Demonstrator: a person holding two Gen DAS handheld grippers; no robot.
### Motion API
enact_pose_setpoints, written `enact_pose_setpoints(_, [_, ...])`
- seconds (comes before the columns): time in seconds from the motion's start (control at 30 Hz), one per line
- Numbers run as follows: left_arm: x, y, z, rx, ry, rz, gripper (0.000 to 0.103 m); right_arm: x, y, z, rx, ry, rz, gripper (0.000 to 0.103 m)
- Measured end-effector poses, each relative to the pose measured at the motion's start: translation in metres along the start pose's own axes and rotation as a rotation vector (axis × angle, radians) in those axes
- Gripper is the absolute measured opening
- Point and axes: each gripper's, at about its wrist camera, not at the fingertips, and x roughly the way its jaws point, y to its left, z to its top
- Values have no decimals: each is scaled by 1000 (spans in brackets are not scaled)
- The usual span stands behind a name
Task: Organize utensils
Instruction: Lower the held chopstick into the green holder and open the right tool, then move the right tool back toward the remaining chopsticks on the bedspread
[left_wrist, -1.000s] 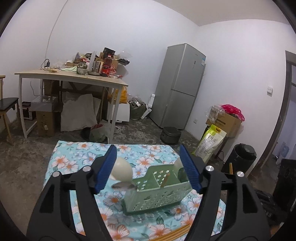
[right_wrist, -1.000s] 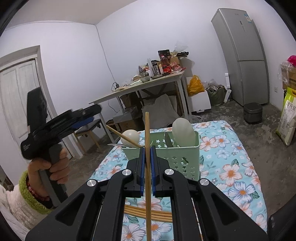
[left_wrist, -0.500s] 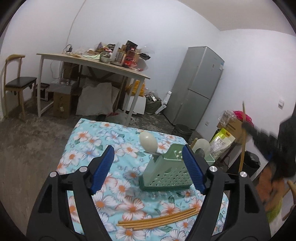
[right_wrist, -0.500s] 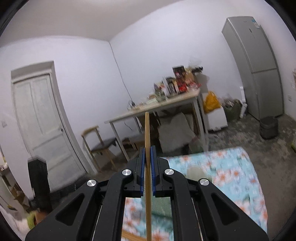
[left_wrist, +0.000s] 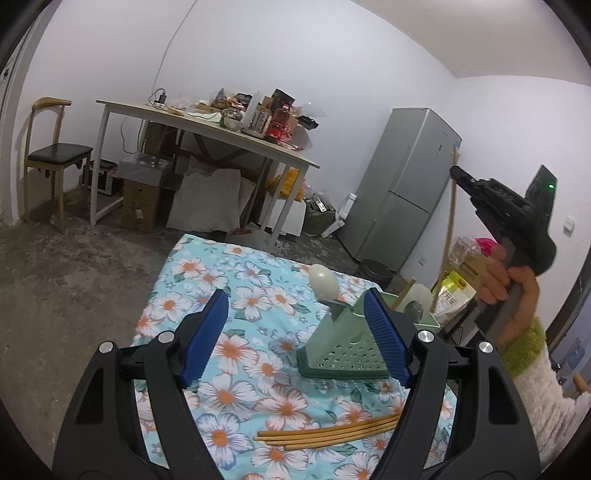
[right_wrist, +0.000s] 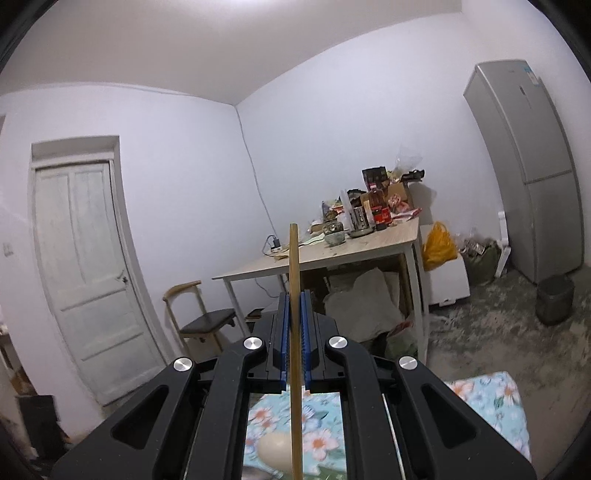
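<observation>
We hold one chopstick (right_wrist: 294, 314) pinched upright in the right claw (right_wrist: 294, 343), raised above the caddy (left_wrist: 345, 341). Spoons (left_wrist: 324, 285) already stand inside it. Left claw (left_wrist: 295, 336) spread, empty. Several chopsticks (left_wrist: 328, 432) remain at the surface's (left_wrist: 207, 266) near edge.

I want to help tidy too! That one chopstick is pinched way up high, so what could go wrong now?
1. The right tongs pinch the chopstick only at its middle, so it might swing or slip while being lowered.
2. The green basket already holds spoons, so the chopstick's tip could bump them or miss the slot.
3. The other chopsticks lie loose on the flowered cloth near its edge; a nudge from the open left tongs could roll them off.
</observation>
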Motion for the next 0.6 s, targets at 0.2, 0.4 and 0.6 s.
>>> enact_pose_setpoints(0.2, [-6, 13, 2, -23, -12, 23, 72, 33, -1, -14, -55, 40, -51, 6])
enact_pose_setpoints(0.4, [-3, 19, 0, -40, -3, 27, 72, 54, 1, -28, -126, 112, -98, 7])
enact_pose_setpoints(0.6, [-1, 19, -1, -40, 3, 21, 72, 49, 2, -32, -155, 126, -116, 7])
